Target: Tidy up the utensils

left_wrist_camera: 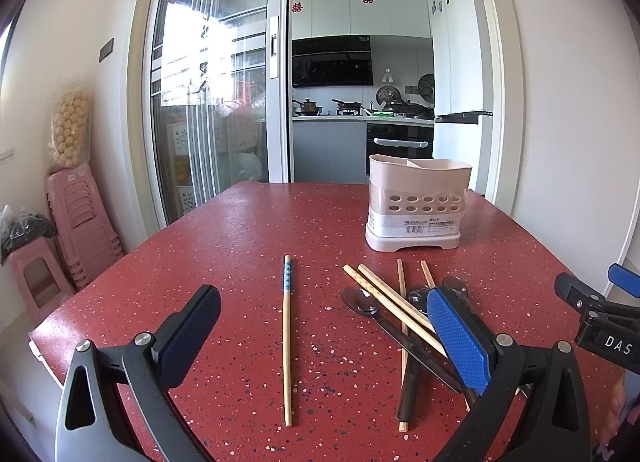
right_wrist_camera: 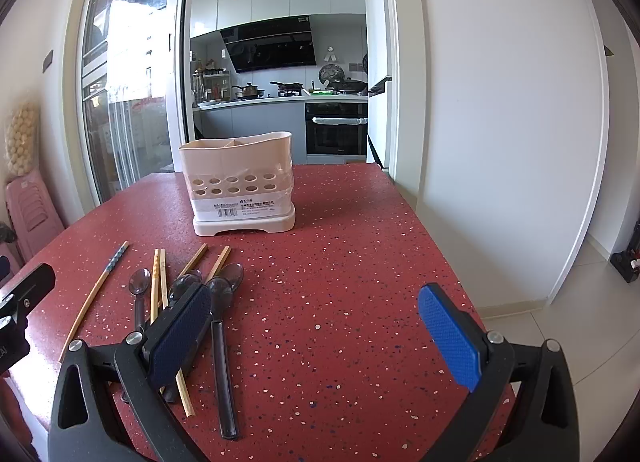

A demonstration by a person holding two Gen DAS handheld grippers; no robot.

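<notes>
A cream utensil holder (left_wrist_camera: pixel 418 204) with divided compartments stands on the red speckled table (left_wrist_camera: pixel 248 230); it also shows in the right wrist view (right_wrist_camera: pixel 240 182). A single chopstick with a blue band (left_wrist_camera: pixel 287 338) lies alone between my left gripper's fingers. A pile of bamboo chopsticks (left_wrist_camera: pixel 394 308) and dark plastic spoons (left_wrist_camera: pixel 360 302) lies to its right, partly hidden by the blue finger (left_wrist_camera: pixel 460 338). My left gripper (left_wrist_camera: pixel 320 338) is open and empty. My right gripper (right_wrist_camera: pixel 316 336) is open and empty, with the pile (right_wrist_camera: pixel 160 282) and one long spoon (right_wrist_camera: pixel 222 346) by its left finger.
Stacked pink stools (left_wrist_camera: pixel 80 222) stand left of the table by a glass sliding door (left_wrist_camera: pixel 208 102). A white wall (right_wrist_camera: pixel 500 142) runs along the table's right edge. The kitchen (left_wrist_camera: pixel 360 102) lies beyond the holder. The right gripper's body (left_wrist_camera: pixel 600 318) shows at the right edge.
</notes>
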